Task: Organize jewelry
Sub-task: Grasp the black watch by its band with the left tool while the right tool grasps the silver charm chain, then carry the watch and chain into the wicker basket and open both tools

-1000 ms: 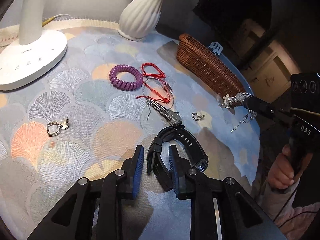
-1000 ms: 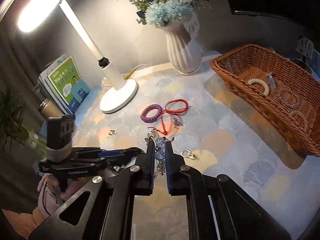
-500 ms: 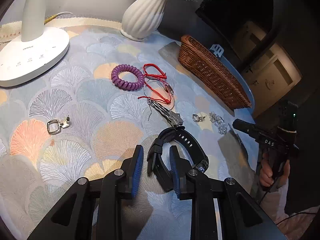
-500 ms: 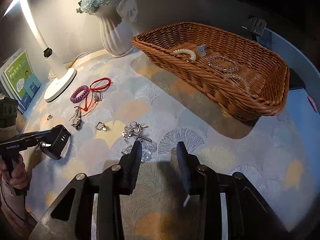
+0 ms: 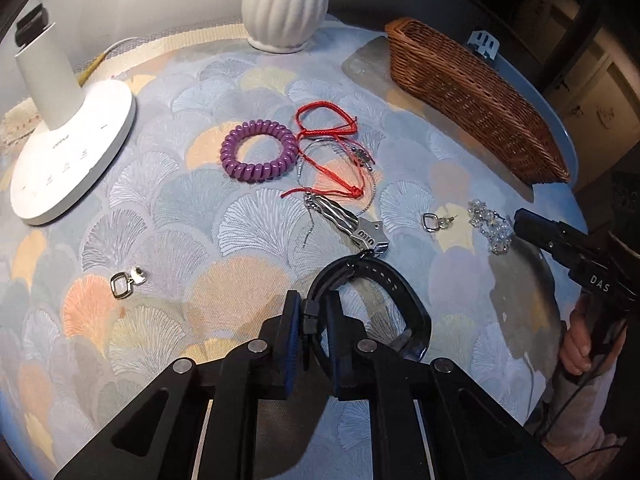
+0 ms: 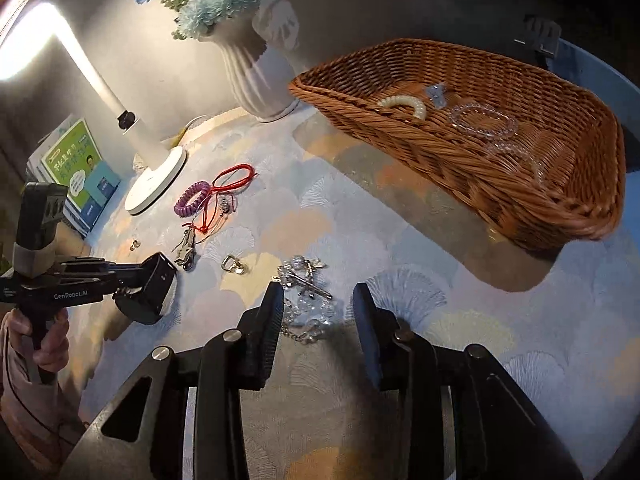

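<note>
My left gripper is shut on the strap of a black watch that rests on the tablecloth. My right gripper is open, its fingers on either side of a crystal bracelet lying on the cloth; the bracelet also shows in the left wrist view. A wicker basket at the right holds a pearl bracelet and clear bead bracelets. A purple coil band, red cords, a silver clip and two small earrings lie on the cloth.
A white lamp base stands at the left and a white vase at the back. Books stand behind the lamp. The round table's edge runs just past the basket.
My right gripper dropped the crystal bracelet onto the cloth and opened. My left gripper moved forward and closed on the watch strap.
</note>
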{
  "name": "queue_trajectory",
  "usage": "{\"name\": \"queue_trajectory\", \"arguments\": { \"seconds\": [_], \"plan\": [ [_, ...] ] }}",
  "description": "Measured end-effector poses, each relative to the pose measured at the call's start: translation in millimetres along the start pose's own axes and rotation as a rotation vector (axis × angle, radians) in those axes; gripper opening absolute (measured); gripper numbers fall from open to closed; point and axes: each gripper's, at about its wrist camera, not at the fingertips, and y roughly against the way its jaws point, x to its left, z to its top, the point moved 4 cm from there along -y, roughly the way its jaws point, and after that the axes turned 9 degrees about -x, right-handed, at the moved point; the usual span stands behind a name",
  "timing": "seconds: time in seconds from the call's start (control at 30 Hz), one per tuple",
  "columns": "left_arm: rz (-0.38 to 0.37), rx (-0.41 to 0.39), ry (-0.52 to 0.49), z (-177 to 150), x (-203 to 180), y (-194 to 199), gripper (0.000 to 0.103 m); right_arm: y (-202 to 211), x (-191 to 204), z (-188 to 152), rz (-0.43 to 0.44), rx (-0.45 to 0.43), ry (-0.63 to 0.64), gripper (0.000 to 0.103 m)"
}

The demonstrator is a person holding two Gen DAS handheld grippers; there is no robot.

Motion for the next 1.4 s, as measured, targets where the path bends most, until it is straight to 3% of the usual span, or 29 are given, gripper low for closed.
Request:
{"name": "queue_trajectory", "arguments": {
  "seconds": [0.13,0.17,0.2,0.27,0.47,0.6,0.73,0.93,1.07,1.2,1.4],
  "plan": [
    [-0.013,-0.074,0.056,-7.6,13.3,22.3,0.011,-21.2,29.6,5.6,-0.052,0.055,0.187,0.035],
    [-0.011,-0.09,0.067,-9.3,16.4,27.8,0.011,-28.8,31.5,3.6,-0.075,0.086,0.216,0.009],
    [-0.013,-0.103,0.079,-10.0,19.7,32.5,0.011,-34.4,33.1,2.1,-0.097,0.114,0.24,0.006],
    [-0.032,-0.118,0.1,-12.4,24.9,39.0,0.011,-28.0,35.9,5.5,-0.085,0.102,0.249,0.006],
    [-0.103,-0.187,0.126,-4.1,24.7,63.6,0.011,39.1,47.9,42.1,0.075,-0.023,0.13,0.006],
    [-0.13,-0.235,0.088,3.9,7.1,85.3,0.011,68.2,56.9,59.3,0.096,-0.073,0.119,0.006],
    [-0.167,-0.264,0.048,19.5,-14.9,100.9,0.011,90.7,55.4,72.9,0.055,-0.114,0.129,0.006],
    [-0.209,-0.308,-0.044,74.9,-63.9,114.8,0.011,139.4,15.2,117.6,-0.06,-0.228,0.108,0.006],
    [-0.244,-0.31,-0.098,121.1,-107.5,103.7,0.011,155.3,-20.8,149.1,-0.151,-0.283,0.081,0.006],
    [-0.26,-0.274,-0.136,159.2,-153.7,74.7,0.011,147.1,-56.3,165.6,-0.225,-0.292,0.043,0.006],
    [-0.272,-0.23,-0.15,189.1,-196.3,26.5,0.011,104.8,-99.1,161.2,-0.242,-0.23,-0.007,0.006]
  ]
}}
